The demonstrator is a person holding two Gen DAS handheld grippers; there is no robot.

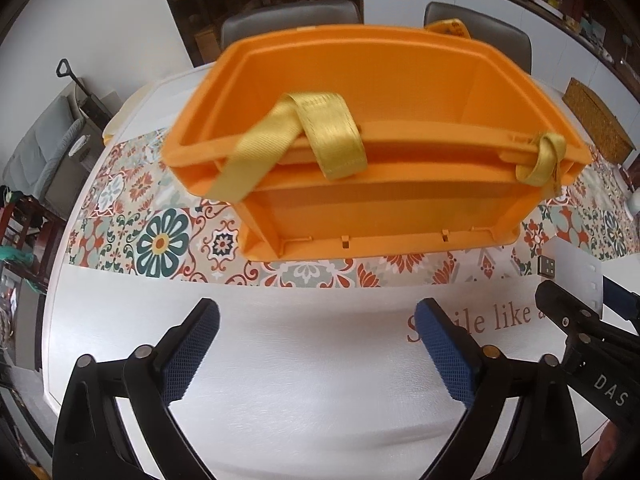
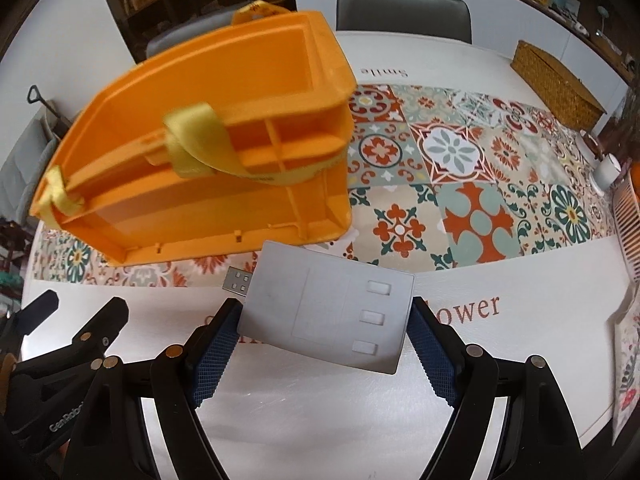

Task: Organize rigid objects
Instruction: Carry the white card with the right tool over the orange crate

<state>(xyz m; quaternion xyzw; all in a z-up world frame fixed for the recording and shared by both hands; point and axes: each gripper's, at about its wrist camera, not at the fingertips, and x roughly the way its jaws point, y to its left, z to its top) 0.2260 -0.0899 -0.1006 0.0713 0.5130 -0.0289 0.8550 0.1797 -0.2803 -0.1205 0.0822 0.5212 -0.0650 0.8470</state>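
An orange plastic basket [image 1: 380, 92] with yellow ribbon handles [image 1: 320, 136] stands on the patterned table runner, straight ahead of my left gripper [image 1: 320, 344], which is open and empty over the white tabletop. The basket also shows in the right wrist view [image 2: 224, 80], up and to the left. My right gripper [image 2: 320, 336] is shut on a flat grey device [image 2: 328, 308] with a USB plug [image 2: 238, 282] sticking out at its left. The device sits just in front of the basket; its edge shows in the left wrist view [image 1: 576, 268].
A woven box [image 2: 556, 84] stands at the far right of the table [image 2: 320, 420]. A white cup [image 2: 606, 170] and an orange slatted object [image 2: 628, 216] sit at the right edge. Two chairs [image 1: 288, 24] stand behind the table. The left gripper's body [image 2: 60, 344] shows at lower left.
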